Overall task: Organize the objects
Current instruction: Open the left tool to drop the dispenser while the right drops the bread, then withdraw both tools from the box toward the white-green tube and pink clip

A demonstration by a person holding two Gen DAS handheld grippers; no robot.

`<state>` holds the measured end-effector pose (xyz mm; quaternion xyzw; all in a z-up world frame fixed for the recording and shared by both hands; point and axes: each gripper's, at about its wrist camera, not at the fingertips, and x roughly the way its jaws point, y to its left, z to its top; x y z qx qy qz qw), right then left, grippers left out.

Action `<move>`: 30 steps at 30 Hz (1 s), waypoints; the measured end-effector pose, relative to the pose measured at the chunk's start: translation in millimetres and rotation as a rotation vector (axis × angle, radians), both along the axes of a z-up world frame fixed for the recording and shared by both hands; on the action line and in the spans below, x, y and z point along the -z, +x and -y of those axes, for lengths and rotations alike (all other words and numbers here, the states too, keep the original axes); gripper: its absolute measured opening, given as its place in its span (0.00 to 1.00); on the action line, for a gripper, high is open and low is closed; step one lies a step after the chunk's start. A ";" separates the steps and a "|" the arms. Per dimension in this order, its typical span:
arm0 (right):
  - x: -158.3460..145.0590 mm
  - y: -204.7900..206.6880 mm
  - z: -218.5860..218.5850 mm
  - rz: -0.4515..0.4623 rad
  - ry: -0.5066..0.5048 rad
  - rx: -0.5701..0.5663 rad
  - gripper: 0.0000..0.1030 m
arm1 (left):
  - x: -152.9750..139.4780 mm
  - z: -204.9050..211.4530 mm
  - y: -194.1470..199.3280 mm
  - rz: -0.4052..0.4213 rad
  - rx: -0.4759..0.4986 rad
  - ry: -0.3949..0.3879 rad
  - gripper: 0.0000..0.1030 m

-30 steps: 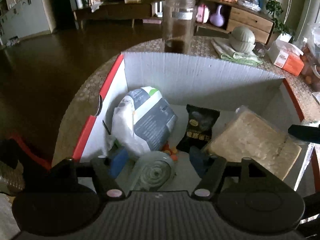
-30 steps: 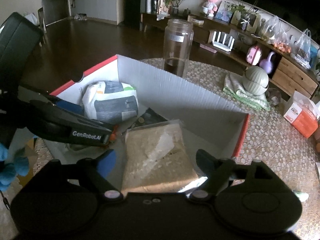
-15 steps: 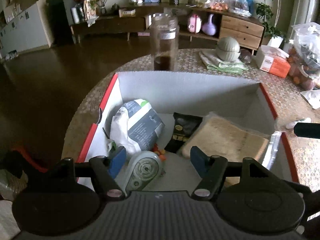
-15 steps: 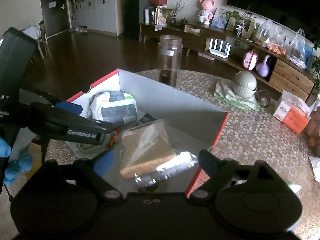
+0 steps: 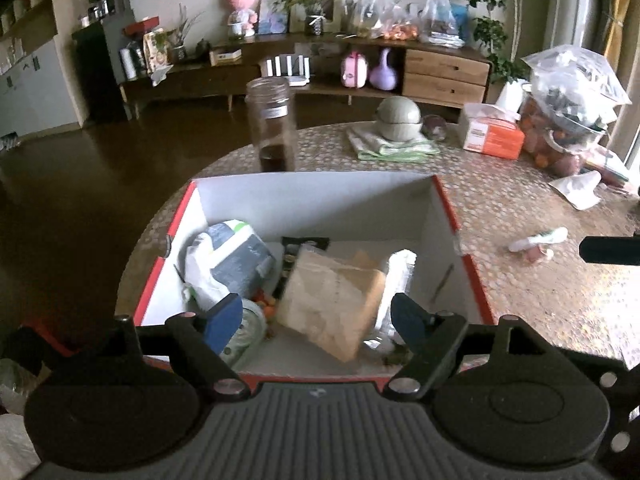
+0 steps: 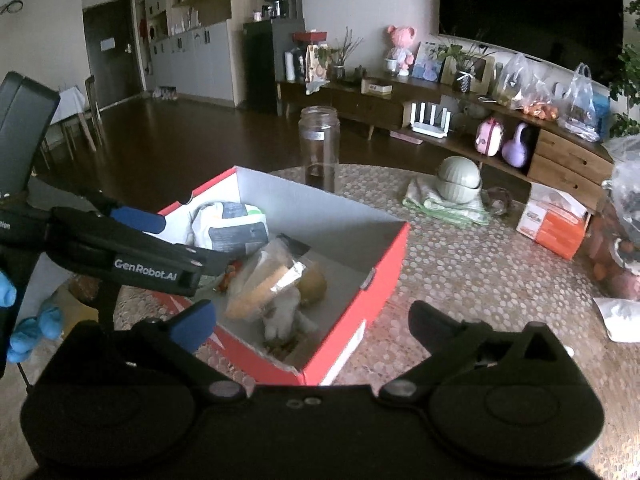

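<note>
Left wrist view: both claws, left claw (image 5: 318,316) and right claw (image 6: 310,322), are opening, empty, above the filled box (image 5: 452,216); next move likely calls for picking up the stray tube (image 5: 538,239) near the table's right edge.

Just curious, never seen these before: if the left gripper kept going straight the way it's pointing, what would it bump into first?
Probably the clear-wrapped bread packet in the red box; the left gripper, jaws opening and empty, aims at it. Depth is uncertain.

one box (image 5: 444,204), one jar (image 5: 272,120), two tools (image 5: 316,314)
</note>
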<state>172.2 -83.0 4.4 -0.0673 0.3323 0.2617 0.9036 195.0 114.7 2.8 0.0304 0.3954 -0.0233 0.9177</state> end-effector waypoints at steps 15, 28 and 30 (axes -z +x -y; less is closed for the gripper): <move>0.1 -27.4 85.6 0.004 0.045 0.100 1.00 | -0.7 73.2 -35.2 0.021 0.105 -0.017 0.83; 15.1 -37.5 162.9 0.026 0.096 0.282 1.00 | 13.0 141.3 -47.4 0.055 0.188 -0.057 0.99; 18.3 -39.1 172.9 0.031 0.096 0.292 1.00 | 16.1 150.2 -46.6 0.053 0.191 -0.068 0.99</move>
